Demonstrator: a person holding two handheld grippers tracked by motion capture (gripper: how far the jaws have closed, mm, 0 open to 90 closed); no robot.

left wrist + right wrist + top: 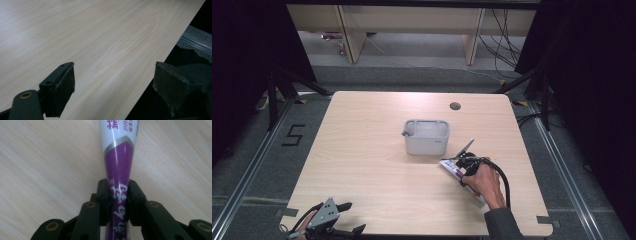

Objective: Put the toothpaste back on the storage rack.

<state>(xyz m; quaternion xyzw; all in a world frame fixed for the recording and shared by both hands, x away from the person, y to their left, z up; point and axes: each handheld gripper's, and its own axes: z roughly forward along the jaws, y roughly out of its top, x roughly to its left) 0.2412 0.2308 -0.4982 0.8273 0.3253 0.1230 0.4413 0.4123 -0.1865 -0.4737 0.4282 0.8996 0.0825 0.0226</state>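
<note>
From above, the right claw (464, 161) grips a purple-and-white tube (451, 168) low over the surface (372, 150), just near-right of the grey bin (427, 136). The left claw (343, 217) waits open at the near-left edge, well apart. Along the right claw's jaws, the tube (117, 165) runs straight ahead, pinched at its flat end.

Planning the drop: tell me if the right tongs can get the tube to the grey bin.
Probably yes. The right tongs, shut on the purple-and-white tube, sit beside the grey bin, with bare table between.
</note>
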